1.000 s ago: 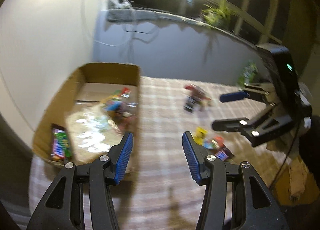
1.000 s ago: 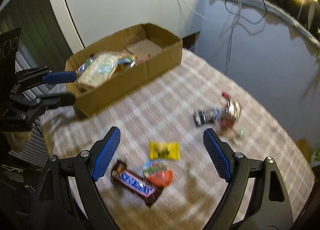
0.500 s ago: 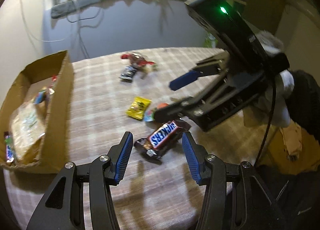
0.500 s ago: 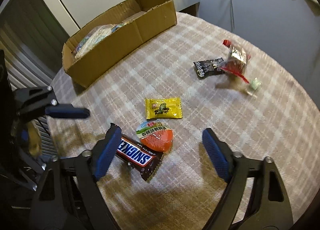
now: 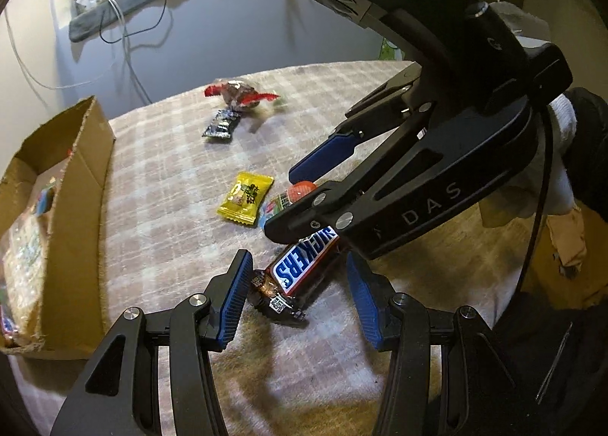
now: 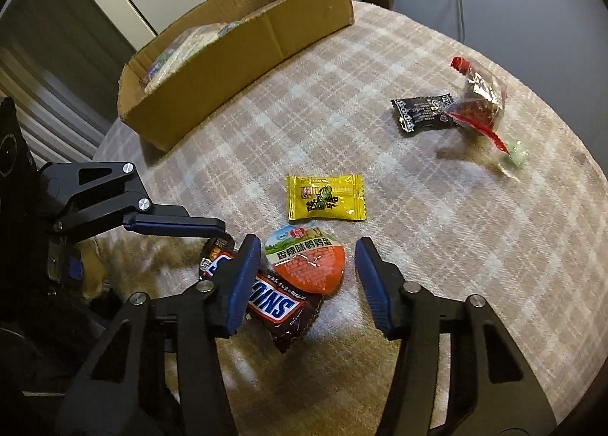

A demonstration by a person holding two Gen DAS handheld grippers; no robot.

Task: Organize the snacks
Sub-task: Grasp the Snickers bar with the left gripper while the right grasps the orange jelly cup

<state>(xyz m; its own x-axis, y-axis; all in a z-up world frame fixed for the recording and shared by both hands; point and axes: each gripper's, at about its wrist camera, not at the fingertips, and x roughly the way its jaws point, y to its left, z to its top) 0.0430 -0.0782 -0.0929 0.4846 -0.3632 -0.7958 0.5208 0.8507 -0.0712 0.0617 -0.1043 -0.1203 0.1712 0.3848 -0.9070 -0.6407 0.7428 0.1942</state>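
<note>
Left wrist view: left tool [image 5: 296, 295] is spread open, low over the bench [image 5: 171, 215], with the chocolate bar [image 5: 300, 270] lying right between its two pads, neither pad pressing it yet as far as I can see. A second ago this tool was up by the cardboard box [image 5: 81, 185] with nothing between the pads; half a second ago it had swung over the bar, and now it has dropped closer around the bar's near end. Just ahead of it sits the right tool [image 5: 304, 193], crossing in from the right side, its dark lower finger covering the bar's far end. Further ahead-left lies the yellow packet [image 5: 246, 198], far ahead the black packet [image 5: 222, 125] and the red-tipped clear wrapper [image 5: 239, 93]. Box sits off to the left, already holding some bagged snacks.

Right wrist view: right tool [image 6: 307, 276] is also open, pads on either side of the orange egg pack [image 6: 307, 265], not touching it that I can tell. It has come down from a higher hover since a second ago. The egg pack overlaps the bar's end, and the bar runs under the tool's left pad. Yellow packet is just ahead, box [image 6: 235, 60] far ahead-left.

Judgement: both tools have gone from travel to pre-grasp, one snack each. Next is closing, then carrying to the box. Risk: the overlapping wrappers drag each other, and the tools are crowded.
</note>
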